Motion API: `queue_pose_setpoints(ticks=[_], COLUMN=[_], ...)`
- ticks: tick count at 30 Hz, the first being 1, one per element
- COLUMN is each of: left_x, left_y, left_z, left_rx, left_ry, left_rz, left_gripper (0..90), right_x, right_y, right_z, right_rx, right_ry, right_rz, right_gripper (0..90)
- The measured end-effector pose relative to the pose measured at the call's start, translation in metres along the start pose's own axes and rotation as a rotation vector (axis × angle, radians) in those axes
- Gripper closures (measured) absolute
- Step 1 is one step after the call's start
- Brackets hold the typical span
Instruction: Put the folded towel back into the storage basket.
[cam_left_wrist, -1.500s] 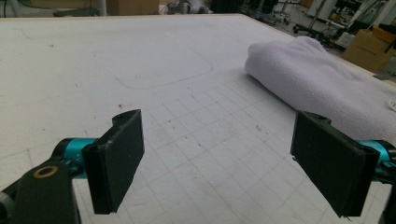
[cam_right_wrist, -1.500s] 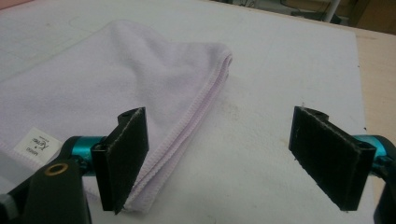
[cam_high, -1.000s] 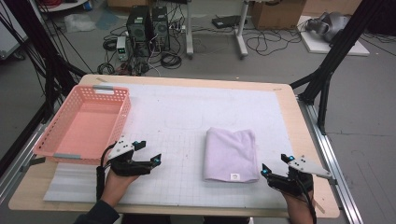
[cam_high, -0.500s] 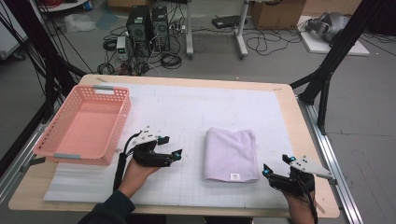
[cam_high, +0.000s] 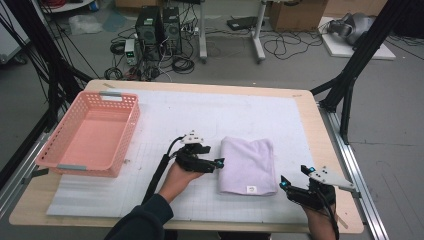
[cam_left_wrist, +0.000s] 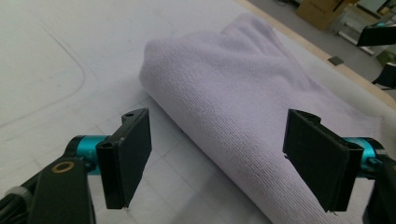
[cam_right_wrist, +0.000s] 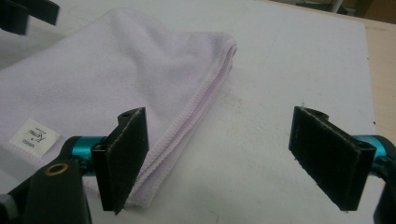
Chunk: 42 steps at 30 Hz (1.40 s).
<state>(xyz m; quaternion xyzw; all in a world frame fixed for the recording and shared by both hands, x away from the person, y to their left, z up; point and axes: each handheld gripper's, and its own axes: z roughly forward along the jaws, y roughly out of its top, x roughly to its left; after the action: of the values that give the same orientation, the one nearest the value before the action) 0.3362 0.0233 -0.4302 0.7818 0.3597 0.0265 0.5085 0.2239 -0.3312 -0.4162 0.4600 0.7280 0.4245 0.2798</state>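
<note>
A pink basket (cam_high: 90, 132) sits at the left of the worktop (cam_high: 310, 107), on the white mat (cam_high: 200, 112), well apart from everything else. To its right, the left tool (cam_high: 218, 163) lies level just beside the left edge of the folded towel (cam_high: 249, 162); its jaws have just been closing a little, yet they stand wide and released, with the towel's rolled fold in front of them and nothing pressed between the pads. In the left tool's view the towel (cam_left_wrist: 243, 88) runs across from upper left to lower right, its fold reaching into the gap between the jaws. The towel lies flat in the middle right of the mat, a small white label (cam_high: 251, 189) at its near edge. Farther right, the right tool (cam_high: 283, 183) rests near the towel's near right corner, jaws released and wide, gripping nothing; in its view the towel's stitched corner (cam_right_wrist: 154, 186) lies by the left jaw.
</note>
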Motion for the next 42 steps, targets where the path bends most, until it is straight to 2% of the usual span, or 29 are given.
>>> queue_pose_setpoints(ticks=[3, 8, 11, 14, 15, 17, 18, 20, 21, 23, 26, 28, 33, 36, 38, 42], left_x=[-0.004, -0.006, -0.006, -0.008, -0.008, -0.009, -0.009, -0.009, -0.008, -0.007, -0.007, -0.006, -0.002, 0.007, 0.012, 0.02], left_y=[0.0, -0.005, -0.007, -0.007, -0.007, -0.007, -0.007, -0.007, -0.006, -0.006, -0.006, -0.007, -0.009, -0.011, -0.011, -0.008], left_z=[0.014, 0.028, 0.034, 0.036, 0.036, 0.036, 0.037, 0.036, 0.035, 0.033, 0.03, 0.024, 0.015, 0.001, -0.008, -0.027], left_rx=[0.037, 0.093, 0.112, 0.104, 0.104, 0.118, 0.127, 0.126, 0.123, 0.122, 0.107, 0.068, 0.041, 0.013, 0.006, -0.043], left_ry=[-0.004, 0.021, 0.008, 0.012, 0.012, -0.016, -0.031, -0.041, -0.044, -0.049, -0.057, -0.077, -0.101, -0.106, -0.103, -0.1], left_rz=[-0.006, -0.003, -0.008, -0.016, -0.016, -0.037, -0.046, -0.057, -0.068, -0.059, -0.047, -0.048, -0.046, -0.063, -0.051, -0.037], left_gripper=[28.4, 28.4, 28.2, 28.1, 30.0, 39.8, 48.8, 59.5, 64.5, 69.6, 71.8, 72.3, 72.8, 72.9, 73.1, 73.4], right_x=[0.0, -0.001, -0.002, -0.001, -0.001, 0.0, 0.0, 0.001, 0.001, 0.001, 0.001, 0.0, 0.0, 0.0, 0.001, 0.002], right_y=[0.0, -0.001, -0.001, -0.001, -0.001, -0.001, -0.001, 0.0, 0.0, 0.0, 0.0, -0.001, -0.001, -0.001, -0.001, 0.0], right_z=[0.001, 0.001, 0.001, 0.002, 0.002, 0.003, 0.003, 0.004, 0.005, 0.005, 0.005, 0.004, 0.003, 0.003, 0.004, 0.005], right_rx=[0.003, 0.007, 0.003, 0.004, 0.004, 0.005, 0.006, 0.008, 0.007, 0.006, 0.005, 0.005, 0.006, 0.005, 0.007, 0.006], right_ry=[0.003, 0.003, 0.002, 0.004, 0.004, 0.007, 0.008, 0.011, 0.013, 0.012, 0.012, 0.011, 0.012, 0.01, 0.013, 0.015], right_rz=[0.003, -0.001, -0.003, 0.005, 0.005, 0.001, 0.001, -0.006, -0.006, -0.006, -0.005, 0.001, 0.006, 0.001, 0.001, -0.008], right_gripper=[18.8, 18.8, 18.8, 18.9, 18.9, 18.8, 18.9, 18.8, 18.8, 18.8, 18.8, 18.8, 18.8, 18.8, 18.8, 18.8])
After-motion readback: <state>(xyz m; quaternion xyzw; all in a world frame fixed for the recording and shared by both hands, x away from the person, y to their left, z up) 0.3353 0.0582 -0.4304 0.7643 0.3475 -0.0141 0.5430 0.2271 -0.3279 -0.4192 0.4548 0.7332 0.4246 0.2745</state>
